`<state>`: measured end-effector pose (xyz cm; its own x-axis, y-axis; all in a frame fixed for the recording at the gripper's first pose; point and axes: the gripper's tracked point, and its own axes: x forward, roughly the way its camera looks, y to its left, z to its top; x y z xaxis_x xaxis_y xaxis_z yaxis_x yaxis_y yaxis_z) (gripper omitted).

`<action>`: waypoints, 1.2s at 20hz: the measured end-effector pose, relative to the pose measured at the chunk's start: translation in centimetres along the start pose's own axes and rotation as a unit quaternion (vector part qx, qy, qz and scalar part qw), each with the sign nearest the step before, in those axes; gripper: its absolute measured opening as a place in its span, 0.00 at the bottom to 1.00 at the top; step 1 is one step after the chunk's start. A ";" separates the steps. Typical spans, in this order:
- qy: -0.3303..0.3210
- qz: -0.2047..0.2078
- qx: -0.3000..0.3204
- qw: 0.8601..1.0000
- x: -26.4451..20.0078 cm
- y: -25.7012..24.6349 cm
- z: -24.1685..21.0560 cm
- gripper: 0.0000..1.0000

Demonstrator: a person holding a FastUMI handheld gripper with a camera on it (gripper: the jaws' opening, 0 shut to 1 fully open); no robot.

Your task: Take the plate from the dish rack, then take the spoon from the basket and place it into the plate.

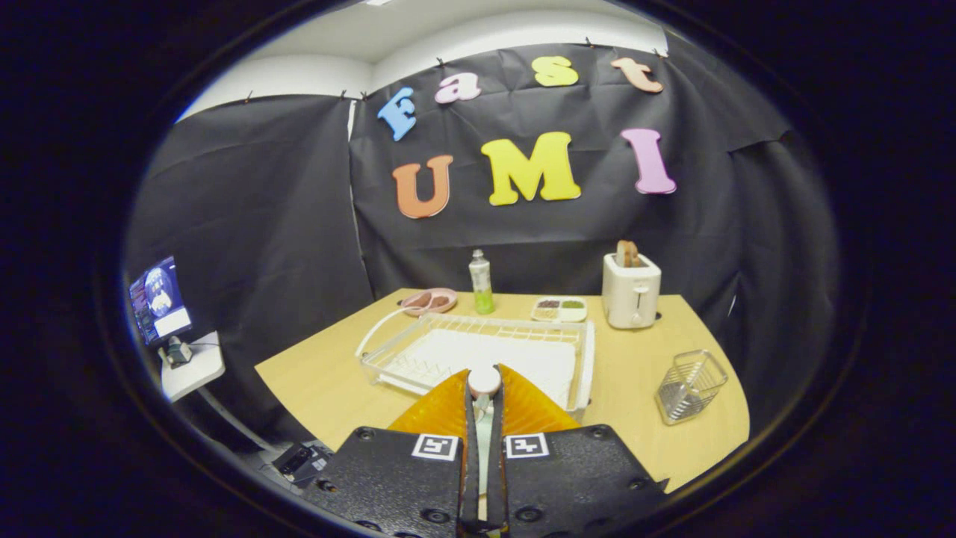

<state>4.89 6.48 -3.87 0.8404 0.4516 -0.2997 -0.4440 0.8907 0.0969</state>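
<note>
My gripper is shut on the spoon. The spoon's pale handle runs down the narrow gap between the two fingers, and its rounded whitish end sticks out just past the fingertips. Just beyond the fingers lies the clear dish rack with a white mat inside and no dishes standing in it. The small wire basket stands to the right of the fingers near the table's right edge, and I see nothing in it. A pink plate holding brownish food sits behind the rack on the left.
A wooden table carries everything. Behind the rack stand a bottle with green liquid, a small divided tray and a white toaster with toast in it. A monitor sits on a side stand off the table's left.
</note>
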 end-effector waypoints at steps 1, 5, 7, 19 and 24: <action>0.014 0.009 0.005 1.000 0.9 0.7 -1.0 0.10; 0.067 0.034 0.027 0.997 3.5 2.5 -4.0 0.10; 0.087 0.041 0.023 0.995 4.4 3.1 -5.2 0.10; 0.074 0.026 0.014 0.997 5.4 1.7 -5.2 0.55; 0.016 -0.019 -0.006 1.000 4.5 0.1 -3.0 0.80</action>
<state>7.71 8.47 -8.04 0.8464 0.4150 -0.3338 -0.4155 0.9066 0.0738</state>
